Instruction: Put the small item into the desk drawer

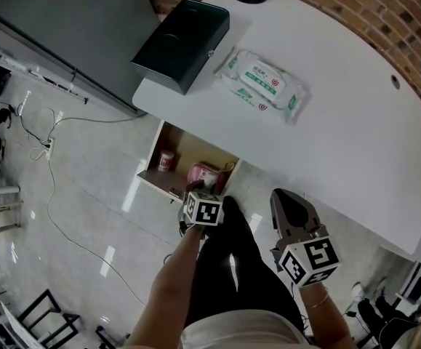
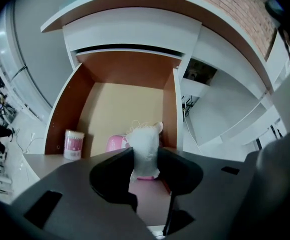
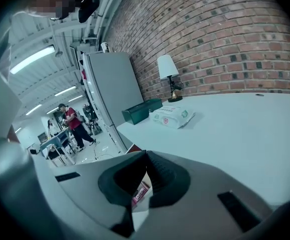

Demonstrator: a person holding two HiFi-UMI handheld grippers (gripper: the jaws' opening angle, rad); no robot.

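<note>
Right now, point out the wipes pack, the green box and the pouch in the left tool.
wipes pack [image 1: 262, 83]: head view, middle of its label face.
green box [image 1: 187, 36]: head view, centre of its lid.
white pouch [image 2: 145, 149]: left gripper view, middle of its cloth body.

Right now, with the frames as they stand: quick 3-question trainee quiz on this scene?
1. What is clamped in the left gripper? A) wipes pack B) white pouch C) lamp
2. True or false: the drawer is shut.
3. Fill in: the dark green box sits on the ___.
Key: 1 B; 2 false, it stands open; 3 desk.
</note>
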